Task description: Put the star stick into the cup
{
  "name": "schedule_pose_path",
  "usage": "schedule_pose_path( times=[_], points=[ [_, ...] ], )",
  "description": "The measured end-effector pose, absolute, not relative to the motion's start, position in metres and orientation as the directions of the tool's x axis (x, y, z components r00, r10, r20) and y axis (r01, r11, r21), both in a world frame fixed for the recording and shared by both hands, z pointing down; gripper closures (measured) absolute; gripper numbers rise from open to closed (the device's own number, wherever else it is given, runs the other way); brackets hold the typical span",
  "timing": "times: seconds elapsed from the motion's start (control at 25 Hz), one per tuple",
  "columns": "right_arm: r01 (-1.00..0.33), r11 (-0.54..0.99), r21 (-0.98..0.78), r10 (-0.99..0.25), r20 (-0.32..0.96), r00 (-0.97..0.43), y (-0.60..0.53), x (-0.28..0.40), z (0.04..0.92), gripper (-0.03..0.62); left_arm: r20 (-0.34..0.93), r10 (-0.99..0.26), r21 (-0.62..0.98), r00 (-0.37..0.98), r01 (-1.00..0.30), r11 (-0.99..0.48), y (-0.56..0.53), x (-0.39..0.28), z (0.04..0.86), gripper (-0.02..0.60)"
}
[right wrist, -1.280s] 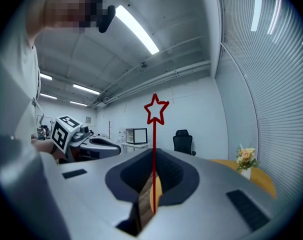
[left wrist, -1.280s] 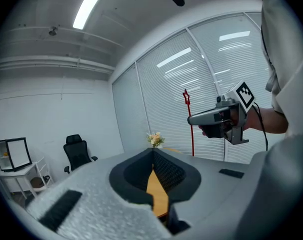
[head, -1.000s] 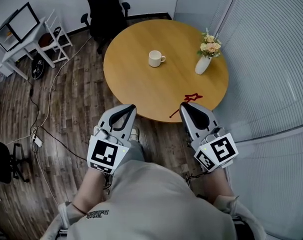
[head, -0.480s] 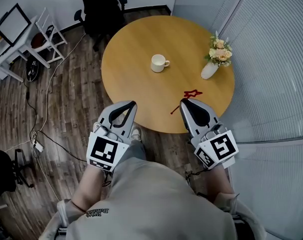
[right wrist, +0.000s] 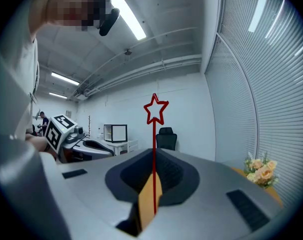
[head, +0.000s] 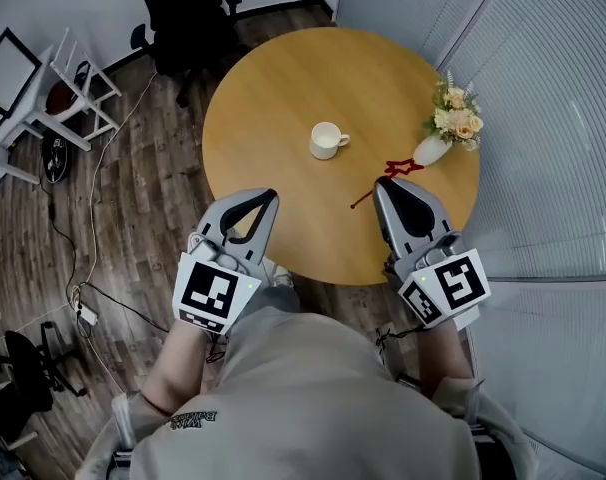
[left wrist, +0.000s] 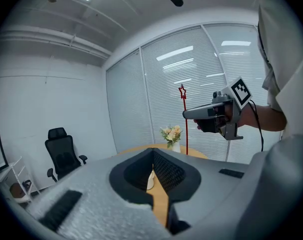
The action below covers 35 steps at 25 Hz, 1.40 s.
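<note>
Far left, off the bench: white frame rack (head: 58,93) and black office chair (head: 178,13) on the wood floor.

Left tongs (head: 267,198) hover over the near left edge of the round bench (head: 273,78). In the left gripper view the left tongs (left wrist: 153,153) have their tips pressed together with nothing pinched. Only bench wood and a sliver of white, probably the cup, show through the hollow.

Cup (head: 327,140) is white and stands upright near the bench centre, handle pointing right. It's empty as far as the head view shows, and neither pair of tongs touches it.

Star stick (head: 403,166) is red and sits right of the cup, clear of it. In the head view the star end sits just beside the vase foot. It's off the bench, pinched in the right tongs (head: 385,184). The right gripper view has the shaft clamped between the closed tips of the right tongs (right wrist: 154,154), with the star stick (right wrist: 155,109) standing upright, star on top. The left gripper view agrees: the star stick (left wrist: 183,91) is vertical and the right tongs (left wrist: 187,115) grip it partway down. Can't tell if the bottom end touches the bench.

Far right: white vase of flowers (head: 451,126) near the bench edge, by the window blinds.
</note>
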State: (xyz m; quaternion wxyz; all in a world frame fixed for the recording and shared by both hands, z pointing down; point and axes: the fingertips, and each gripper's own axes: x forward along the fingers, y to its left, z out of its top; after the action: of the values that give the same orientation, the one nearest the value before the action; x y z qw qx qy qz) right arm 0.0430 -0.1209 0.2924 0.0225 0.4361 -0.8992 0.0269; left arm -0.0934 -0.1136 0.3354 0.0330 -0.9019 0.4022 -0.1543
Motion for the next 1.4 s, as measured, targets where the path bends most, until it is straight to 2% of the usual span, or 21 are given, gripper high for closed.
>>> schedule_pose_path(
  times=[0.36, 0.64, 1.24, 1.4],
  points=[
    [-0.816, 0.577, -0.028, -0.814, 0.063, -0.577, -0.174, 0.016, 0.287, 0.559, 0.262, -0.696, -0.169, 0.668, -0.678, -0.715, -0.17, -0.117, 0.336, 0.56],
    [-0.827, 0.561, -0.045, -0.824, 0.067, -0.563, -0.201, 0.024, 0.291, 0.559, 0.276, -0.679, -0.162, 0.68, -0.664, -0.73, -0.194, -0.108, 0.343, 0.56],
    [-0.765, 0.634, -0.108, -0.76, 0.092, -0.643, -0.222, 0.042, 0.314, 0.559, 0.298, -0.719, -0.139, 0.628, -0.717, -0.683, -0.209, -0.081, 0.354, 0.56],
    [-0.764, 0.645, -0.021, -0.758, 0.115, -0.642, -0.237, 0.038, 0.317, 0.559, 0.292, -0.722, -0.114, 0.628, -0.726, -0.678, -0.219, -0.075, 0.352, 0.56]
  ],
)
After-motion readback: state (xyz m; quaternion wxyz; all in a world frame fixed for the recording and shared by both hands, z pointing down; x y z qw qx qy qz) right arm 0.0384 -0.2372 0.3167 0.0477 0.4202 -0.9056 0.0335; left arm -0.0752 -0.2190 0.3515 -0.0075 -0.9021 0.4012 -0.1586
